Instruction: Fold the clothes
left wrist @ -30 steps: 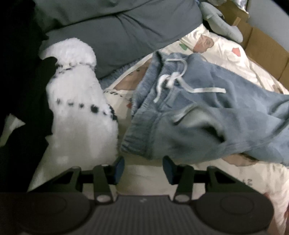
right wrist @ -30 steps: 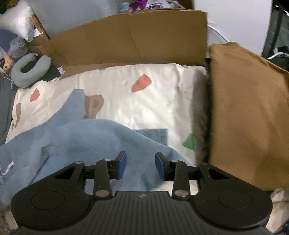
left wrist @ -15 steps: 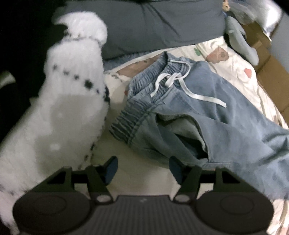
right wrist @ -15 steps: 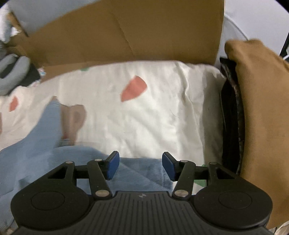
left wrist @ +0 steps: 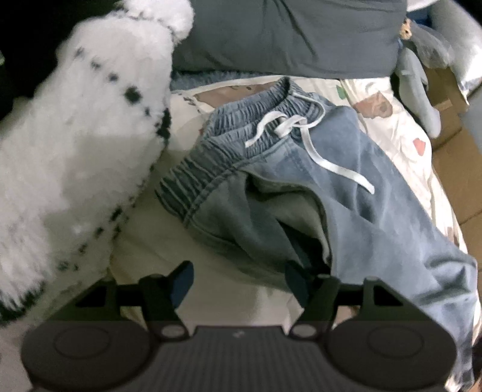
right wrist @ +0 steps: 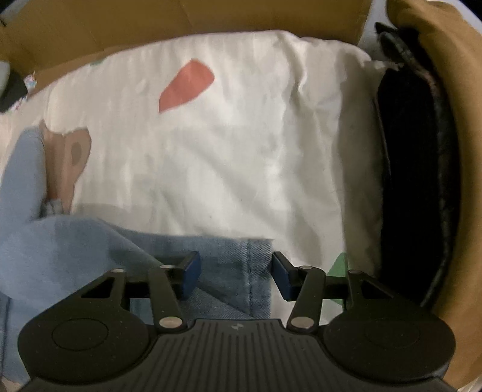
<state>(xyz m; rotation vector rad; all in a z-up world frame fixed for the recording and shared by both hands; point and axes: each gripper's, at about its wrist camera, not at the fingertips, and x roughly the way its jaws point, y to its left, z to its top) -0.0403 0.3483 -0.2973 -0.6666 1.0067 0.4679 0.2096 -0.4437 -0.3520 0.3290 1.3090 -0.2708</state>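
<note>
Garment: blue denim trousers [left wrist: 376, 193] with an elastic waistband and a white drawstring [left wrist: 304, 135], lying on the printed bedsheet [right wrist: 241, 144], crumpled, not laid flat.
Waist end: seen in the left wrist view, bunched and partly turned over, a pocket opening gaping; no clean fold line visible.
Leg end: the hem [right wrist: 241, 256] lies flat on the sheet in the right wrist view, one corner square to the cloth.
Left gripper [left wrist: 239, 279]: jaws opening, nothing between them; the right-hand pad sits against the lower edge of the trousers, the other over bare sheet. No grasp.
Right gripper [right wrist: 235, 271]: jaws closing, the hem cloth lies between the pads; they do not yet appear to press on it, so not gripped.
Progress: early. In my judgement no fold has been made; both ends are only being approached for a hold.
Remaining: take hold of waist and hem, spread the trousers, fold, smooth.
Surroundings: white spotted plush toy [left wrist: 78, 135] just beside the waistband; grey pillow [left wrist: 286, 33] beyond; cardboard [right wrist: 180, 27] at the far edge of the sheet; brown fabric [right wrist: 452, 90] to the right.
Risk: the plush toy crowds the waist side.
</note>
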